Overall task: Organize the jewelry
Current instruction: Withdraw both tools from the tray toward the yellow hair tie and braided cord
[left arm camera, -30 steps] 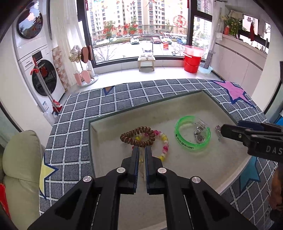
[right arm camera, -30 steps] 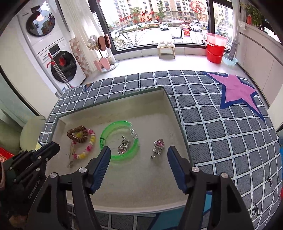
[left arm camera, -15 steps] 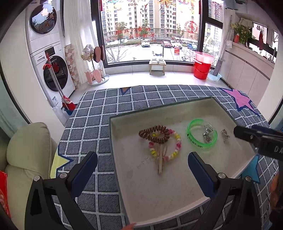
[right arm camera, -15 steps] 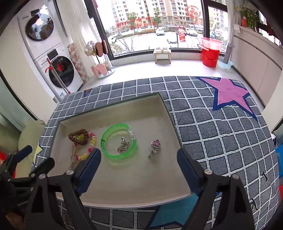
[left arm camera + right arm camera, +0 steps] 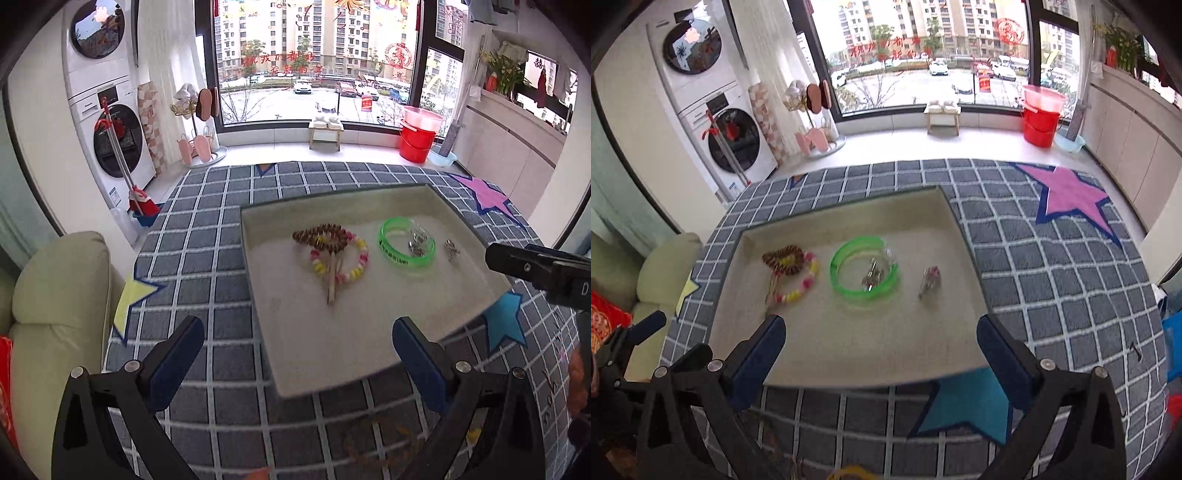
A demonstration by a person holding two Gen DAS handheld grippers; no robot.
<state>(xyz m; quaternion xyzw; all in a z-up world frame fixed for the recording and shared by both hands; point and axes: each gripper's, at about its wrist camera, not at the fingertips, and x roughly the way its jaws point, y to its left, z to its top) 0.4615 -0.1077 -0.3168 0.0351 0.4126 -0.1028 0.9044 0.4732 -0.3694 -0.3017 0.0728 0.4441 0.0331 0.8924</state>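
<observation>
- Jewelry lying in beige tray (image 5: 369,354) on checked rug: wooden bead bracelet (image 5: 320,238), pastel bead bracelet (image 5: 356,264), green bangle (image 5: 399,254), charms.
- L gripper (image 5: 297,354) & R gripper (image 5: 881,347) hovering near tray edge, jaws spread, gripping nothing.
- Sorting looking nearly done.

Daylit window (image 5: 317,59), stacked washers (image 5: 107,110), red bucket (image 5: 419,138), wooden stool (image 5: 327,129), cream sofa (image 5: 55,295)

Your left gripper (image 5: 297,356) hangs with jaws spread wide over the near rim of the beige tray (image 5: 373,365), holding nothing. Inside the tray, a brown bead bracelet (image 5: 320,238) overlaps a pink-and-yellow bead bracelet (image 5: 341,260); right of these lies a green bangle (image 5: 395,254), ringing a small silver charm (image 5: 417,243). Another charm (image 5: 451,249) sits just beyond the bangle.
</observation>
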